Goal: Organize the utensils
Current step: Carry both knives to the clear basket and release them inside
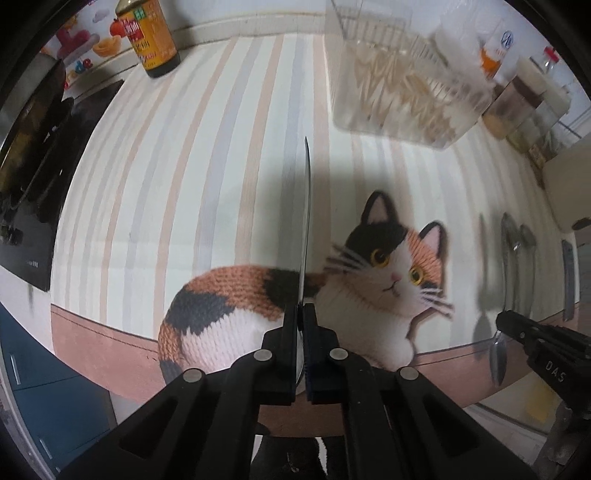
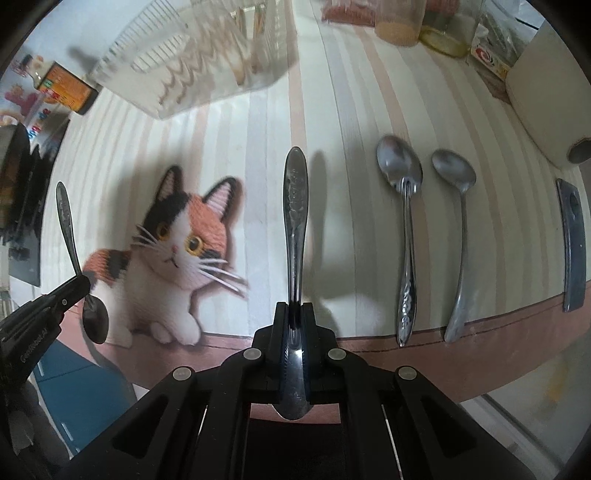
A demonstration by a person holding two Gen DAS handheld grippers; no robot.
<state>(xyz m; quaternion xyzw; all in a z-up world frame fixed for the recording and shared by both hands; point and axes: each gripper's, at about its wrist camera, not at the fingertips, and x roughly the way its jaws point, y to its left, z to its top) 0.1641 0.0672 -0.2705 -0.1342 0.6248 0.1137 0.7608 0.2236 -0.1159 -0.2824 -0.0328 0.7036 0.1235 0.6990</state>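
My left gripper point(image 1: 300, 314) is shut on a metal spoon point(image 1: 306, 221), seen edge-on, handle pointing away; it also shows in the right wrist view point(image 2: 66, 221) with its bowl hanging below the fingers. My right gripper point(image 2: 294, 314) is shut on a second spoon point(image 2: 295, 206), handle forward, bowl toward the camera. Both are held above the striped mat point(image 2: 258, 129) with a knitted cat picture. Two more spoons point(image 2: 404, 221) point(image 2: 460, 229) lie side by side on the mat at the right. A clear plastic rack point(image 1: 399, 85) stands at the back.
A dark sauce bottle point(image 1: 149, 33) stands at the back left, jars point(image 1: 524, 96) at the back right. A white paper roll point(image 2: 546, 92) and a flat grey tool point(image 2: 572, 243) lie at the far right. A black stove point(image 1: 33, 166) is at the left.
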